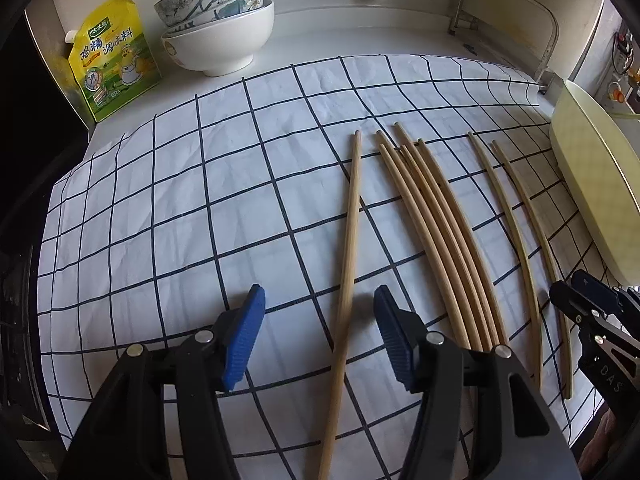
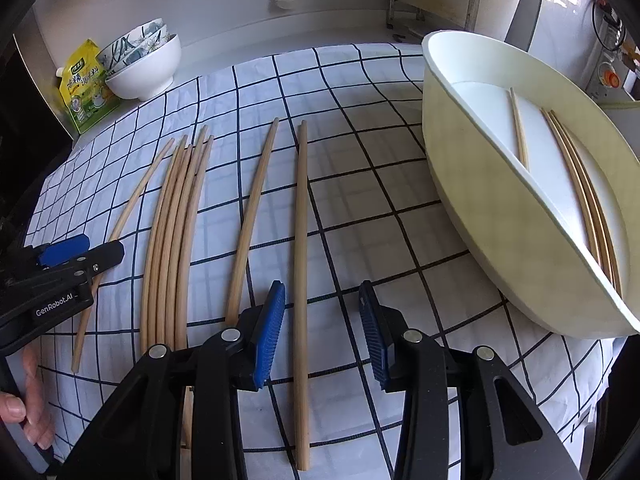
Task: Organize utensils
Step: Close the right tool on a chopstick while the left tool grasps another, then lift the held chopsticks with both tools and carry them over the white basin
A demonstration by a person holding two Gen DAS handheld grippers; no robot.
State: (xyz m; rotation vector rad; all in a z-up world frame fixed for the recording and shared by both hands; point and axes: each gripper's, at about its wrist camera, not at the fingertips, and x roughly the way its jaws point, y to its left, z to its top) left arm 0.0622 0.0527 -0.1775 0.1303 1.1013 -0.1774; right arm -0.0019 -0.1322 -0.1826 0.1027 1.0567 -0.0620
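A white counter against the wall carries a blue-checked cloth point(image 1: 200, 200), with a yellow pouch point(image 1: 114, 60) printed in Chinese characters and stacked bowls point(image 1: 218, 24) far left. "GenRobot.AI" is legible on the left gripper point(image 1: 318, 334), spread around a lone chopstick point(image 1: 348, 264) without touching. The right gripper point(image 2: 322, 332) gapes over another chopstick point(image 2: 301, 260), beside the cream tray point(image 2: 480, 200) at the cloth's right edge; open cloth lies left.

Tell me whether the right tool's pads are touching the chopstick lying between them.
Apart. The right wrist view shows the right tool open, with checked cloth visible on both sides between its blue pads and the chopstick.
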